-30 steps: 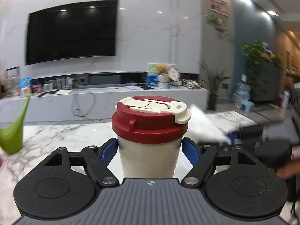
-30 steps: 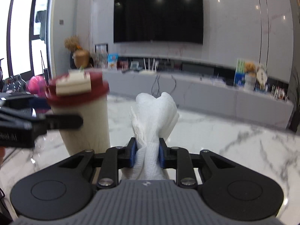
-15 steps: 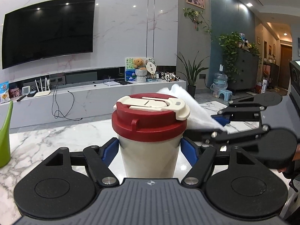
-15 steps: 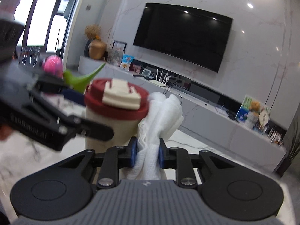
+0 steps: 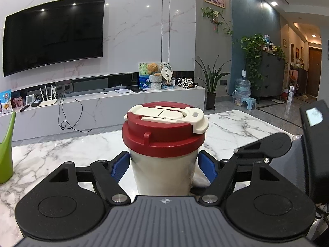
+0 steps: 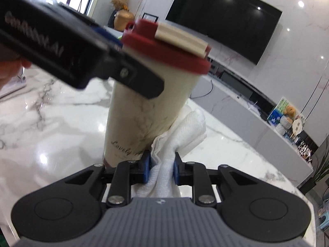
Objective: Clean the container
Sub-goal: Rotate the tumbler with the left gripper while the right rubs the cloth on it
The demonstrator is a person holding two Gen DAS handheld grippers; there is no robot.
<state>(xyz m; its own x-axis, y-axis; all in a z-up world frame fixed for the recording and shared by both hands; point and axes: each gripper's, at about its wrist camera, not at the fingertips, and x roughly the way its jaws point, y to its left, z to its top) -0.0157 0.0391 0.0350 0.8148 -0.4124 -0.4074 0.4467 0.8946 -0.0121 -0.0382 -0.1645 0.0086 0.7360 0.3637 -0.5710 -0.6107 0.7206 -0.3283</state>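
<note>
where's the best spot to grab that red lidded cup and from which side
Grip the cream body of the cup just under the red lid, coming in level from the side, as the left hand-held gripper does. The wall is straight and slightly tapered, and the wider lid rim stops it slipping down.

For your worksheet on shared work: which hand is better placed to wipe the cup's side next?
Right. Its gripper clamps the white cloth against the cup; the left gripper steadies the cup.

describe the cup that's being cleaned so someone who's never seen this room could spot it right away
On the white marble table facing the wall television, look between the blue pads of the left gripper. The cup is tall and cream, the only thing there with a dark red lid and cream flip clasp.
</note>
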